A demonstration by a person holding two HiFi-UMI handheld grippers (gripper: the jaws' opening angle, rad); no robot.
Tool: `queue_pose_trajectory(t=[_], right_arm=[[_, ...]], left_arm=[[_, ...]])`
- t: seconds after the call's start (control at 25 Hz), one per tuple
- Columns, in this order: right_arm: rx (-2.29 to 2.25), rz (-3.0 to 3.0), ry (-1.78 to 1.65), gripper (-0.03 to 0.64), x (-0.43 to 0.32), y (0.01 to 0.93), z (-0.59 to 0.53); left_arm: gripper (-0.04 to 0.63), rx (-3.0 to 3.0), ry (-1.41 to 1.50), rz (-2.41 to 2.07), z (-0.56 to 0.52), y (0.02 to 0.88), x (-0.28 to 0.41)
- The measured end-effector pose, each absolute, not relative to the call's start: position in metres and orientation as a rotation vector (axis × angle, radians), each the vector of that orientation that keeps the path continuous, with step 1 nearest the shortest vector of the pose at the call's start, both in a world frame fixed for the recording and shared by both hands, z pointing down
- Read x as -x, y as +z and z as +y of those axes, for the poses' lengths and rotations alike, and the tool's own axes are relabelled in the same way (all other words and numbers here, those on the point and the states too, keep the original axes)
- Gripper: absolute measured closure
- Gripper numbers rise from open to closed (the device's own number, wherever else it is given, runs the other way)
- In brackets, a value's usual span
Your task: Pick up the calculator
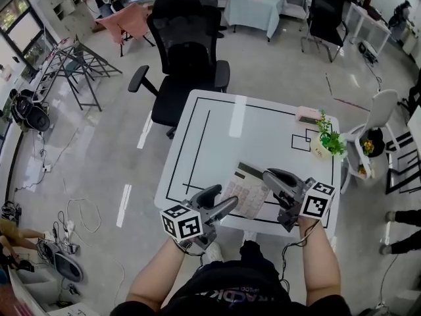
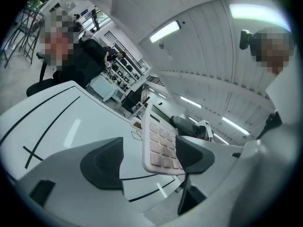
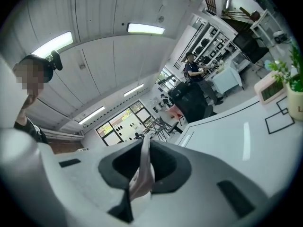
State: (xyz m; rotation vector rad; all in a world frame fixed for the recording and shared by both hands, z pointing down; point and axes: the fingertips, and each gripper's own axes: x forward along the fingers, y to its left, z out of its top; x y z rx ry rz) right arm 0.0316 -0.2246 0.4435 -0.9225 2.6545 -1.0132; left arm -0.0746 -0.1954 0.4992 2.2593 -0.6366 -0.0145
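Note:
The pale pink calculator [image 1: 245, 191] with a dark display hangs tilted over the near edge of the white table [image 1: 263, 130]. My right gripper [image 1: 275, 182] is shut on its right side. In the right gripper view the calculator [image 3: 142, 176] shows edge-on, pinched between the two dark pads. My left gripper [image 1: 222, 203] is open just left of the calculator's near corner. In the left gripper view the keypad [image 2: 161, 143] stands ahead between the spread jaws, close to the right-hand one, and no pad presses on it.
Black tape lines mark the table. A potted plant [image 1: 329, 141] and a small pink device [image 1: 308, 115] stand at its far right corner. A black office chair [image 1: 186, 58] is behind the table and a white chair [image 1: 380, 112] to the right.

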Motion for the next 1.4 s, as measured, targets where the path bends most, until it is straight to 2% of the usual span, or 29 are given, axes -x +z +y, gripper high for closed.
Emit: queue_pose_trajectory(t=[0.16, 0.2, 0.36, 0.88, 1.4], right_arm=[[0.861, 2.687, -0.995, 0.569, -0.014, 0.437, -0.214], [0.848, 2.694, -0.994, 0.569, -0.010, 0.437, -0.212], [0.802, 2.697, -0.997, 0.569, 0.007, 0.436, -0.201], [0.945, 2.670, -0.893, 0.545, 0.037, 0.425, -0.188], [1.051, 2.382, -0.993, 0.517, 0.033, 0.430, -0.151]], left_arm=[[0.260, -2.237, -0.052, -0.558, -0.187, 0.494, 0.077], [0.272, -2.237, -0.056, -0.536, -0.184, 0.493, 0.076], [0.389, -2.233, -0.075, -0.453, -0.170, 0.488, 0.080], [0.512, -2.116, -0.345, -0.393, -0.152, 0.458, 0.118], [0.525, -2.098, -0.440, -0.342, -0.138, 0.445, 0.134]])
